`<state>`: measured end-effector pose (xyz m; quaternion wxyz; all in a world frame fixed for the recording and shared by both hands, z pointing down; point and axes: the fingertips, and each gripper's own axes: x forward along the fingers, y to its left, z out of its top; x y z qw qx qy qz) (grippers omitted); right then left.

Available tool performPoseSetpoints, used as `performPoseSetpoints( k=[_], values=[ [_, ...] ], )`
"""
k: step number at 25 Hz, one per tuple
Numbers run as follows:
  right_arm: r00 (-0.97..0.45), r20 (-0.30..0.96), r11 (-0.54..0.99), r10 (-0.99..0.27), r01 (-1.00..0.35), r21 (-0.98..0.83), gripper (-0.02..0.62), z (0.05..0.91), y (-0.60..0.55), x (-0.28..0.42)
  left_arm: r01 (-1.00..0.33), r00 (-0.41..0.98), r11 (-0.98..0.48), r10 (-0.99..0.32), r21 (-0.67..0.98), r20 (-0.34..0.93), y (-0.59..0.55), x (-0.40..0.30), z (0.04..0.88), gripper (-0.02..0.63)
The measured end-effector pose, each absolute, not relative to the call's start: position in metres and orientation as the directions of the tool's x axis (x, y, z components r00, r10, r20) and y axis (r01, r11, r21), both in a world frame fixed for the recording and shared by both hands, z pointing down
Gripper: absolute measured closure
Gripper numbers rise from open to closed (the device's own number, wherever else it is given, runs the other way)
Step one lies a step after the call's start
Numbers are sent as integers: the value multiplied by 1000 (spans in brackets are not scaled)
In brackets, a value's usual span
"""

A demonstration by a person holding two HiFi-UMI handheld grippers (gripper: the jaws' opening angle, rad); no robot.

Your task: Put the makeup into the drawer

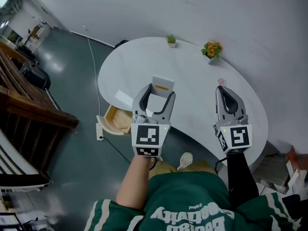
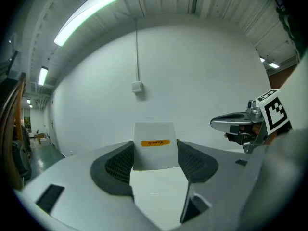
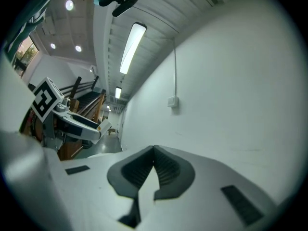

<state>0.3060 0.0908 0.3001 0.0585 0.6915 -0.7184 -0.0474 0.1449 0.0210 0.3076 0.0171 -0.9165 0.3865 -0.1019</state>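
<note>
The left tongs point(image 1: 158, 94) are seen closed on a white box point(image 2: 154, 155), which is gripped between the two dark ribbed pads, its side edges meeting the pad on either side. The box is held upright and clear of the table point(image 1: 192, 71), out at the tips of the jaws. Its face with the orange label strip point(image 2: 155, 143) is turned back toward the person. The strip runs level, across from one jaw to the other. The labelled face appears about as tall as it is wide, so a long axis cannot be made out with certainty; in the head view the top of the box is seen as a short white rectangle set crosswise to the jaws. The left tongs are pointed away from the person, over the near edge of the white, rounded table. A pale wooden drawer point(image 1: 114, 120) is seen pulled open below the table's left edge, to the left of the left tongs and apart from them. The right tongs point(image 1: 221, 89) are closed, with the pads meeting at the tips and nothing between them; they are held level to the right of the left tongs, well apart from the box. A small potted plant point(image 1: 171, 41) and a pot of orange flowers point(image 1: 211, 49) stand at the far edge of the table, beside the wall point(image 1: 250, 18).
</note>
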Motion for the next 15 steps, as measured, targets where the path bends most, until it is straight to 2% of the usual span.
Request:
performPoseSetpoints(
  k=[15],
  values=[
    [-345, 23, 345, -938, -929, 133, 591, 308, -19, 103, -884, 430, -453, -885, -118, 180, -41, -68, 310, 321]
  ],
)
